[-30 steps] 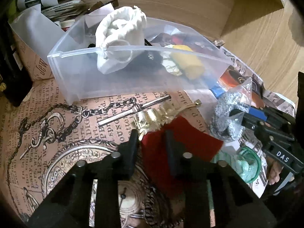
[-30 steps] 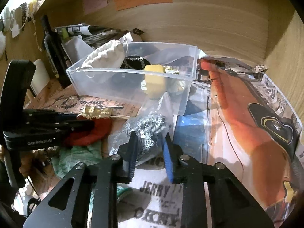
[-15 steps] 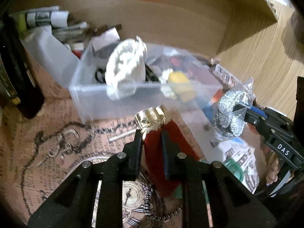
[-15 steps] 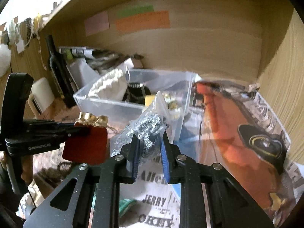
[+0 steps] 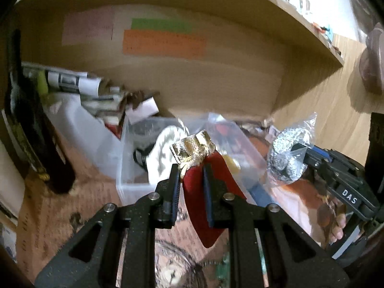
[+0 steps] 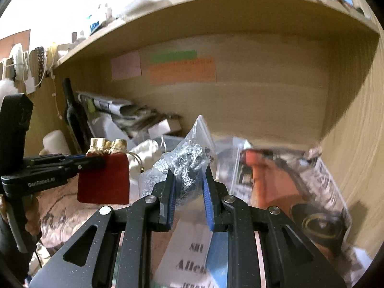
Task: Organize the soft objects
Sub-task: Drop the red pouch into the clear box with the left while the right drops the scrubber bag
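Red pouch (image 5: 211, 187): clamped in left gripper (image 5: 191, 168), centre | silver bag (image 6: 189, 165): clamped in right gripper (image 6: 187, 175), centre

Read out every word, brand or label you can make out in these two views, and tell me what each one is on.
"DAS": white letters on the right gripper, seen from the left wrist.
"GenRobot.AI": on the left gripper body, seen from the right wrist.
"Allen": on the printed paper under the right gripper; the lines above and below it are too blurred or cut off.
Orange sticky note, green and pink notes: writing too blurred to read.
Newspaper print: unreadable.
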### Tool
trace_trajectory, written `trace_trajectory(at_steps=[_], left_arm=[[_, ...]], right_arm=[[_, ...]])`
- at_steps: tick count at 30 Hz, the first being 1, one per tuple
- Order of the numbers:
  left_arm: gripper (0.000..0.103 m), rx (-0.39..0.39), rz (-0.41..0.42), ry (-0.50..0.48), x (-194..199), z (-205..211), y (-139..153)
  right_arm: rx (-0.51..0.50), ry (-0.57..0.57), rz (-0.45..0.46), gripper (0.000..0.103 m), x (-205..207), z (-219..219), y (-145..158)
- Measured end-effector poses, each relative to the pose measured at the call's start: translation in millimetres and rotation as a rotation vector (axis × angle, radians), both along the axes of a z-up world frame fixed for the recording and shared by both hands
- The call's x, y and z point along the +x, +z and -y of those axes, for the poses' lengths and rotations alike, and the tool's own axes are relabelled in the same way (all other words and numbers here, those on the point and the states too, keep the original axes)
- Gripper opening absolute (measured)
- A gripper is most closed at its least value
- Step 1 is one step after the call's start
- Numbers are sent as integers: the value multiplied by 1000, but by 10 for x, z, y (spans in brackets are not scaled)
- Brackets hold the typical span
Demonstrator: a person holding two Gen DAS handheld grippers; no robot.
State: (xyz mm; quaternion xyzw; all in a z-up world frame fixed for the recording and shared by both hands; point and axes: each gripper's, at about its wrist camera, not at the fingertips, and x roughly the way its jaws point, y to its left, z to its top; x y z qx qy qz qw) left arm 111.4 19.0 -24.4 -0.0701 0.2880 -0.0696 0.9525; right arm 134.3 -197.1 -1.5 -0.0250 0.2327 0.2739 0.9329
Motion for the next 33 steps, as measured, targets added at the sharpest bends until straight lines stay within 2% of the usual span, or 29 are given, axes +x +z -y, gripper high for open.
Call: trace_trajectory(at_steps=[6, 13, 20, 31, 33], left_arm=[[18, 2, 15, 29, 282, 9, 99], [18, 38, -25, 41, 622, 105, -48], [18, 120, -77, 80, 904, 149, -298], [18, 132, -126, 92, 1066, 40, -502], [21, 139, -131, 89, 1070, 52, -521]], right_arm=[[-10, -13, 38, 19, 142, -114, 91], [-61, -14, 22, 19, 391, -325, 19], [-127, 20, -58, 19, 633, -522, -217], [-242, 61, -154, 19, 806, -782, -610], [-252, 67, -155, 19, 796, -795, -620]])
